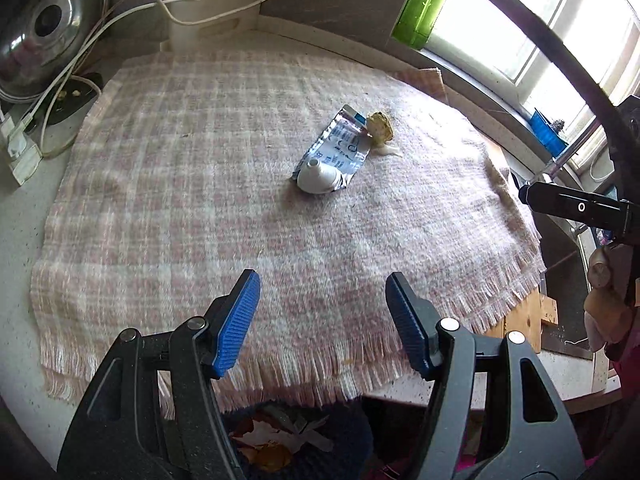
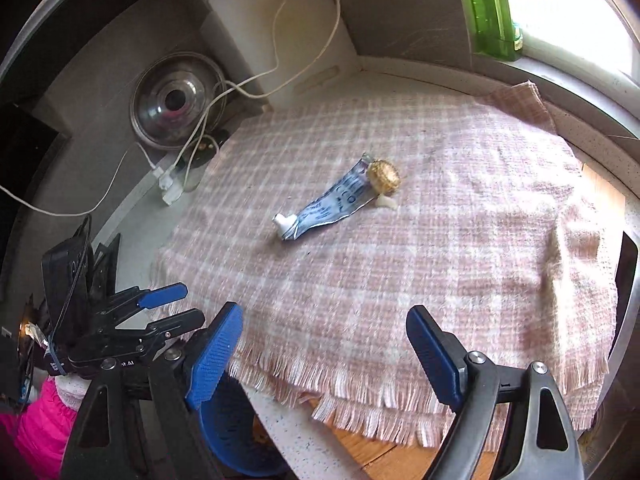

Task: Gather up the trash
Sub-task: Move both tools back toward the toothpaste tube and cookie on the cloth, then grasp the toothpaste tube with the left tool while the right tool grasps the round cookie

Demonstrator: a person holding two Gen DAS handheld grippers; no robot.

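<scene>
A flattened blue-and-silver tube (image 1: 332,152) (image 2: 326,208) with a white cap lies in the middle of a pink checked cloth (image 1: 200,184) (image 2: 460,248). A crumpled gold wrapper (image 1: 380,125) (image 2: 383,177) and a small white scrap (image 1: 387,151) (image 2: 387,202) lie at the tube's far end. My left gripper (image 1: 322,320) is open and empty over the cloth's near fringe. My right gripper (image 2: 324,354) is open and empty, also at the near edge. A dark blue bin (image 1: 296,440) (image 2: 236,436) holding scraps sits below the counter edge.
A steel pot lid (image 1: 44,28) (image 2: 176,108), white cables (image 1: 60,80) and a power strip (image 2: 168,184) lie at the left. A green bottle (image 1: 424,4) (image 2: 492,8) stands on the windowsill. A sink (image 1: 568,272) is on the right. The left gripper shows in the right wrist view (image 2: 160,312).
</scene>
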